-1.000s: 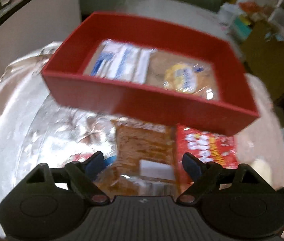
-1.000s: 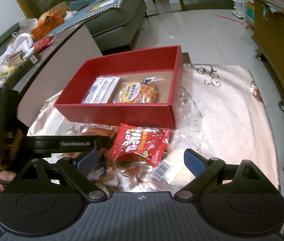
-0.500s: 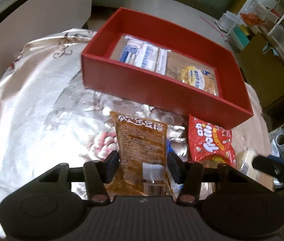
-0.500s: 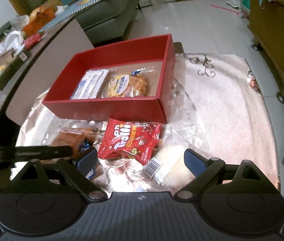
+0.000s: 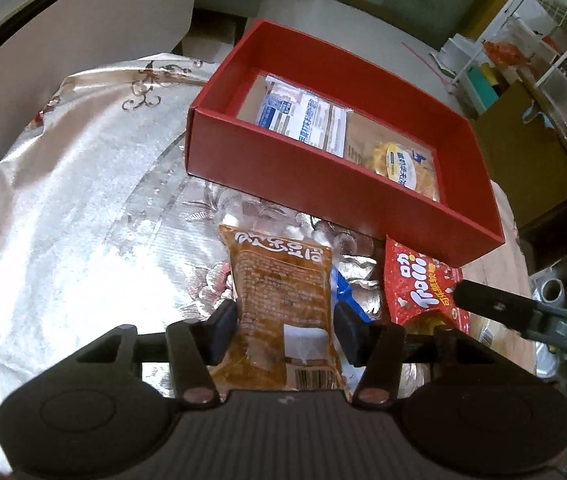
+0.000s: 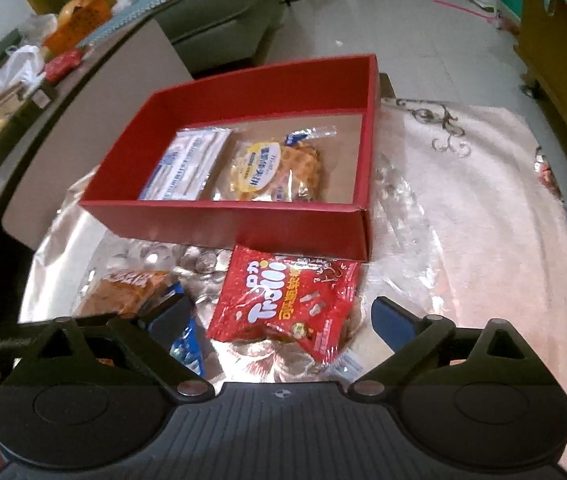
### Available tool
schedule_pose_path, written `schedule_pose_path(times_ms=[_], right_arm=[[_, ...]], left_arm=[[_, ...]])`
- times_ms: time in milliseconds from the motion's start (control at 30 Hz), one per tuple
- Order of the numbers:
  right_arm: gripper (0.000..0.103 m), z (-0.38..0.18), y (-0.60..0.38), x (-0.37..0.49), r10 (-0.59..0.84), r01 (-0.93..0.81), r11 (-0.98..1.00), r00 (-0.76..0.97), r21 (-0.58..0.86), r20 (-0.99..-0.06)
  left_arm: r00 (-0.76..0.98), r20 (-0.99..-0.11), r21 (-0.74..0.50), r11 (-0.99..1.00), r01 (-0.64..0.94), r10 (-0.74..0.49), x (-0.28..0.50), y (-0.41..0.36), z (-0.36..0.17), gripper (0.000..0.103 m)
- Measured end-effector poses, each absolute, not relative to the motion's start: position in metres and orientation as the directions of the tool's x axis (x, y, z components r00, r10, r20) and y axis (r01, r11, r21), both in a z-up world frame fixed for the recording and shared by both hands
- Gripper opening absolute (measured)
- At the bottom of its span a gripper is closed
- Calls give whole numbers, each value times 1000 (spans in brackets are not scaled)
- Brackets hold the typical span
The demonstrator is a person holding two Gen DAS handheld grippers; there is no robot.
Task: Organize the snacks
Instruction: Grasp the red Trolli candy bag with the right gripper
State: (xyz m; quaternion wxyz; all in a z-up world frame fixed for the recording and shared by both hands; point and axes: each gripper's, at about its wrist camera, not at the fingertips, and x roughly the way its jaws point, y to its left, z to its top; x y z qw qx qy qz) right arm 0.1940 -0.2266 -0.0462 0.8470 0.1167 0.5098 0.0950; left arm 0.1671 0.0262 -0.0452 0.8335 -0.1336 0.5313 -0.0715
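The left gripper (image 5: 285,330) has its two fingers closed against the sides of a brown snack packet (image 5: 283,304), whose lower end is hidden behind the gripper body. The right gripper (image 6: 281,316) stands wide open with nothing between its fingers, hovering over a red snack bag (image 6: 283,300) that lies on the shiny tablecloth (image 5: 83,208) just in front of the red box (image 6: 243,224). Inside the box lie a white packet (image 6: 187,168) and a waffle packet (image 6: 275,172), side by side. A blue wrapper (image 6: 187,350) is mostly covered by the right gripper's left finger. A pale packet under the red bag is cut off and hard to make out.
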Motion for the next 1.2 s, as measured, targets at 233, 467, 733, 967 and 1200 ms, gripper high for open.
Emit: schedule_pose_path(times_ms=[233, 467, 733, 967, 1200], right_arm=[[100, -62, -205, 217, 266, -59, 962, 421, 266, -867], [103, -84, -189, 224, 152, -59, 988, 394, 140, -907], [103, -91, -174, 205, 119, -224, 974, 416, 25, -901], [99, -80, -194, 210, 193, -158, 977, 399, 141, -896], [76, -66, -188, 192, 251, -193, 963, 397, 187, -883]], left_arm=[[409, -867, -326, 945, -36, -283, 168, 38, -47, 46], [410, -862, -345, 938, -45, -297, 168, 47, -45, 46], [386, -874, -333, 942, -33, -295, 166, 49, -51, 47], [383, -875, -331, 943, -28, -296, 167, 46, -52, 48], [391, -869, -335, 942, -17, -302, 169, 44, -47, 48]])
